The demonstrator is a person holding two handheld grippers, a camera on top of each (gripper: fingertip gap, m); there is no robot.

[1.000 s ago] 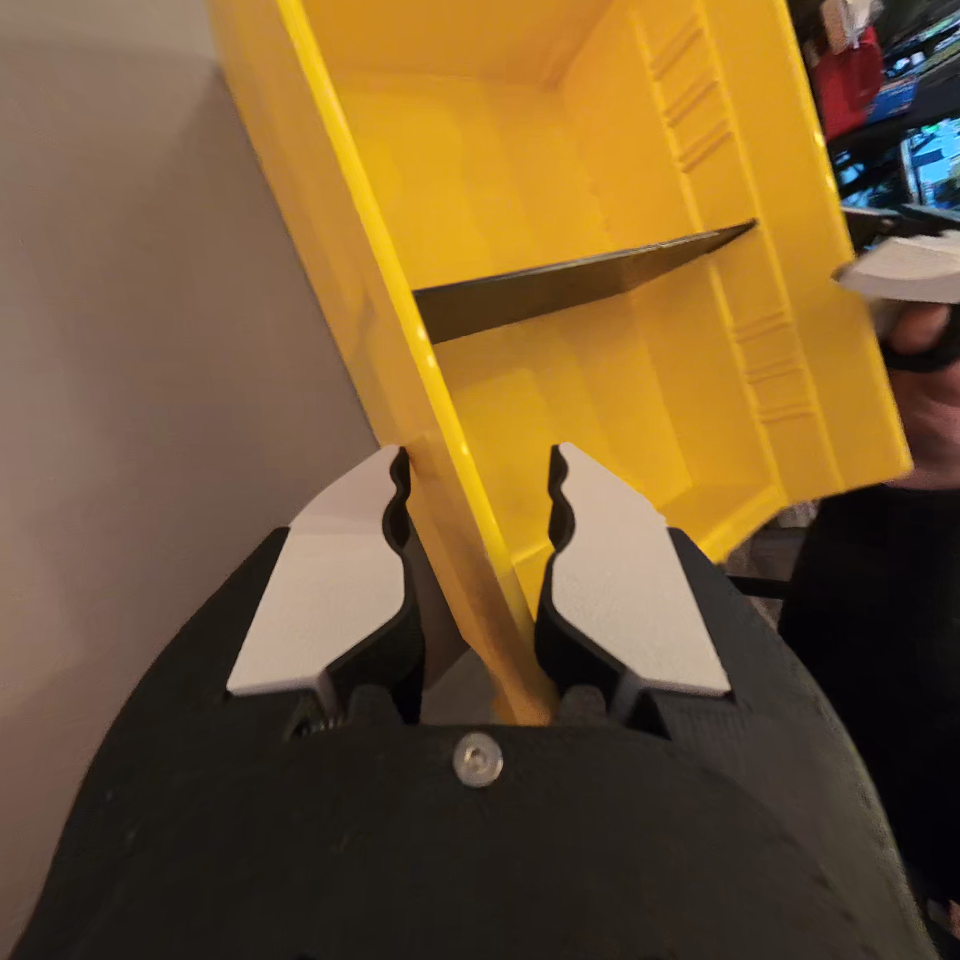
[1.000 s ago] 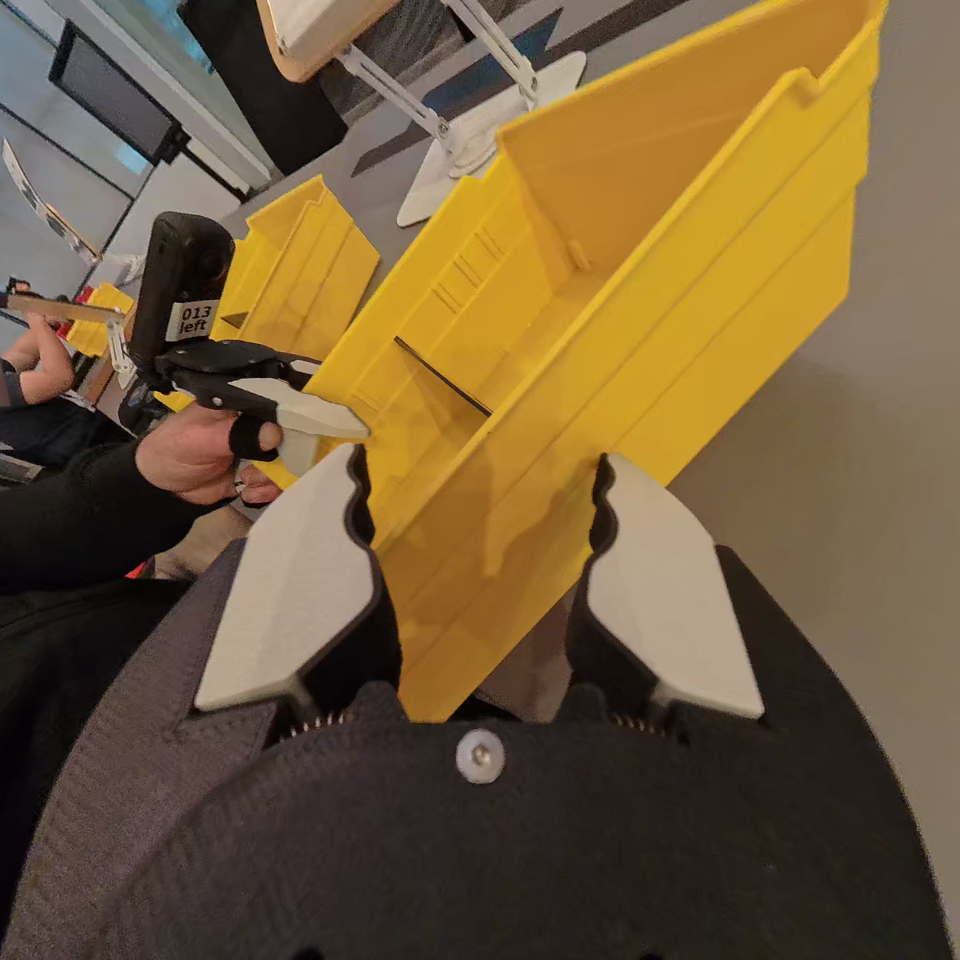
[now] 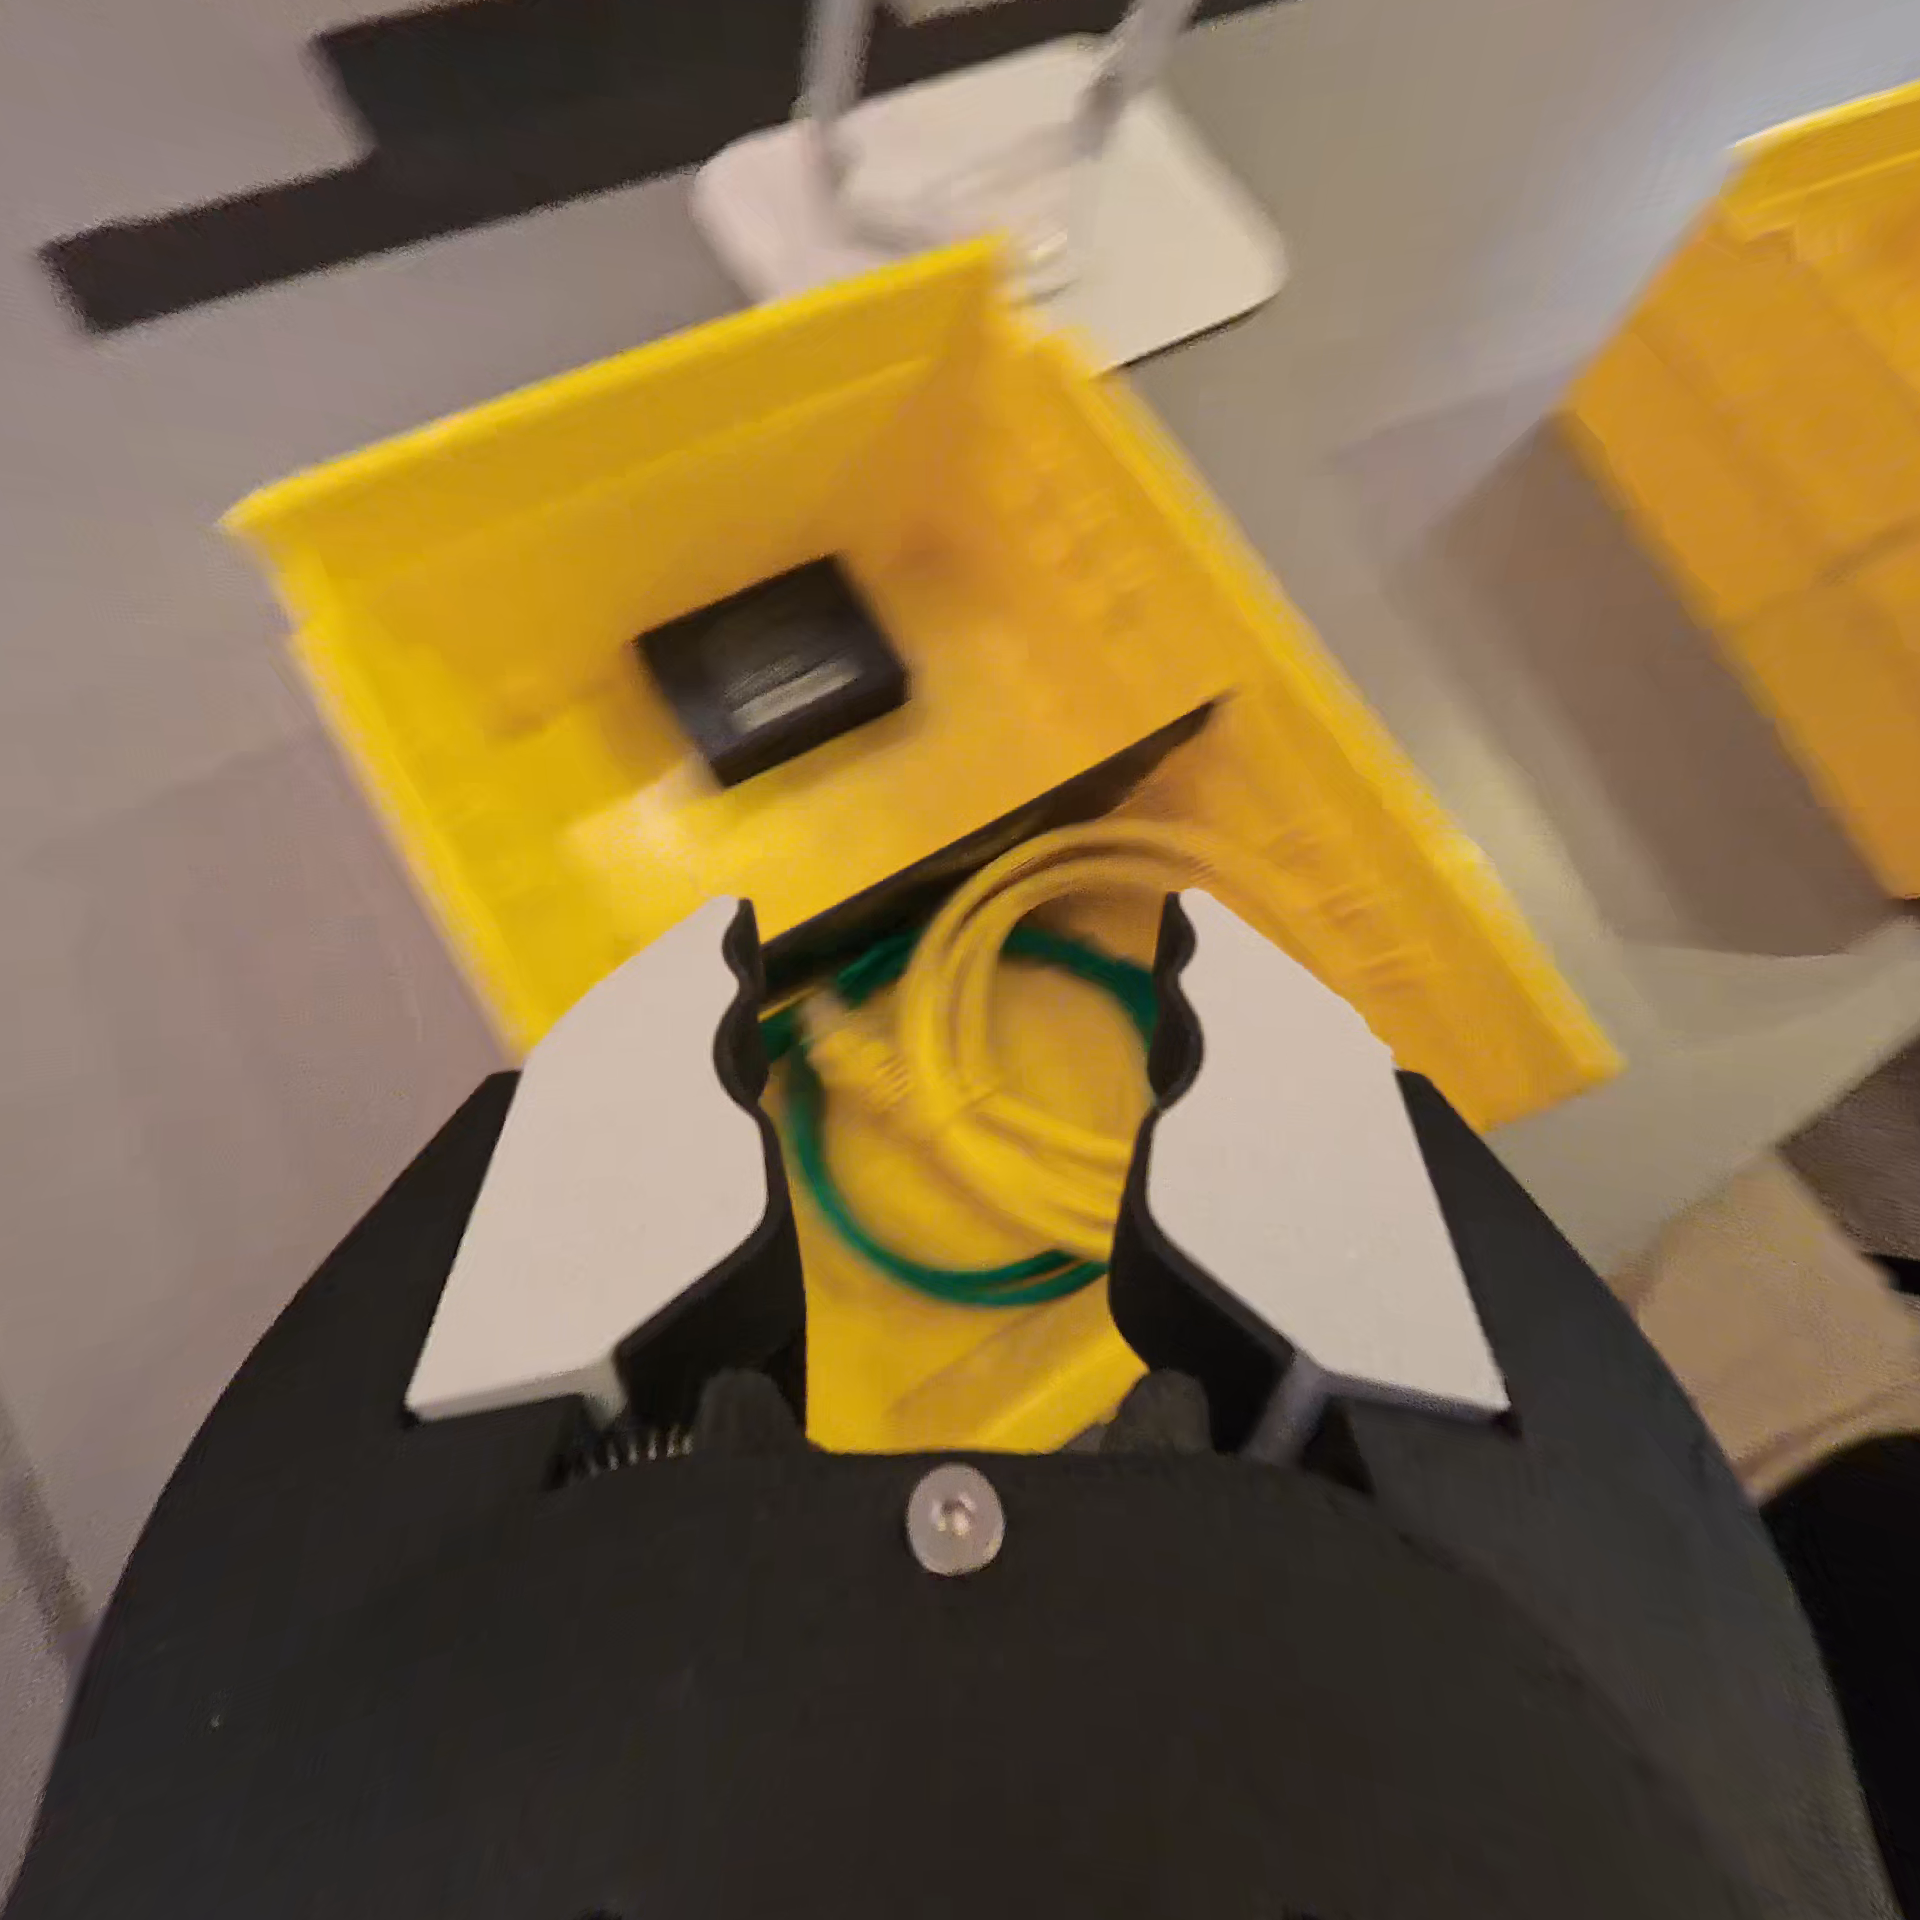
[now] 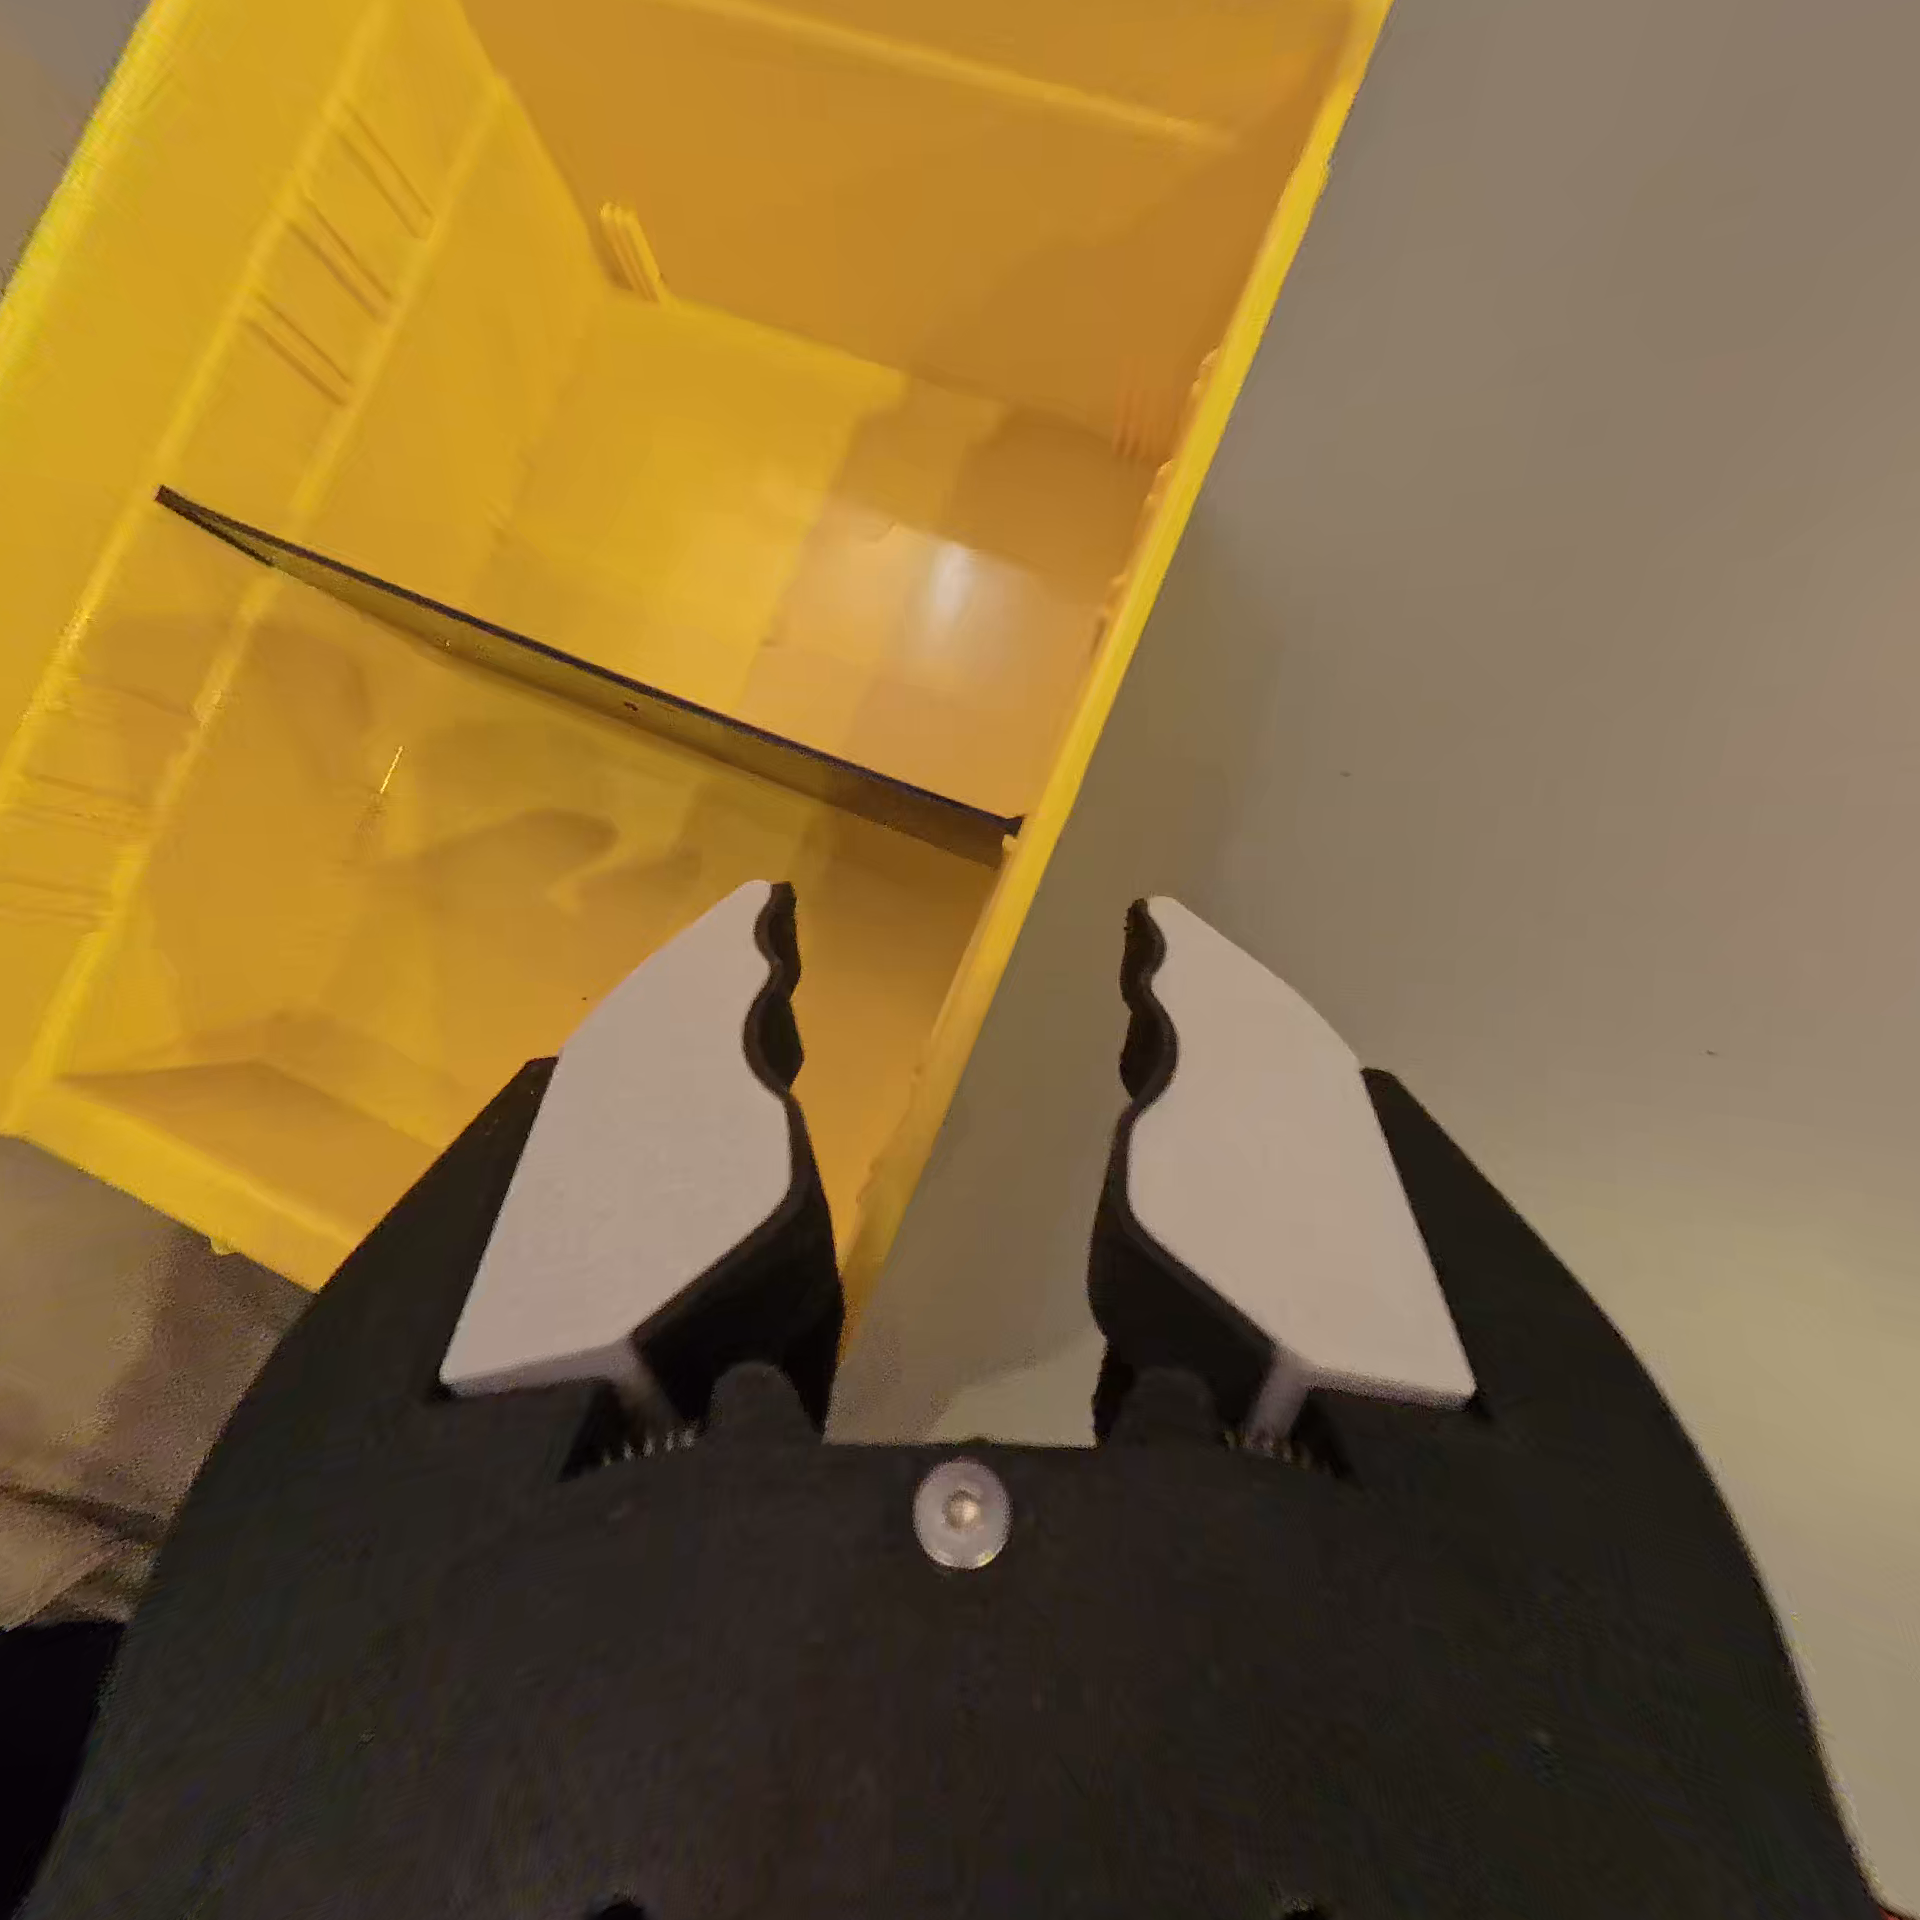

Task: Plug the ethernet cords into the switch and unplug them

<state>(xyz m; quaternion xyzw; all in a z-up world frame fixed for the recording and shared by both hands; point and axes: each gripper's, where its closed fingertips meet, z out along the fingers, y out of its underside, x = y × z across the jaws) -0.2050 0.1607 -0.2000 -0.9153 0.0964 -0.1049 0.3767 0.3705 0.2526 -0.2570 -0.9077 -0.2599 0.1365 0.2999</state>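
The left gripper [image 3: 956,997] hangs with jaws apart, holding nothing, above a yellow bin [image 3: 644,457]; in the near compartment lie coiled ethernet cords [image 3: 977,1101] — one yellow, one green; beyond the black divider [image 3: 1101,779] sits the black switch [image 3: 769,665]; the right gripper [image 4: 961,997] — likewise spread and empty — straddles the rim of a second yellow bin [image 4: 1049,831].

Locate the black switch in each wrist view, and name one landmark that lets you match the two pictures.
Left wrist view: the switch sits above centre, in the far compartment of a yellow bin, beyond the black divider.
Right wrist view: not in it; the divided yellow bin here is empty, so a different one.
Shared landmark: the grey table.
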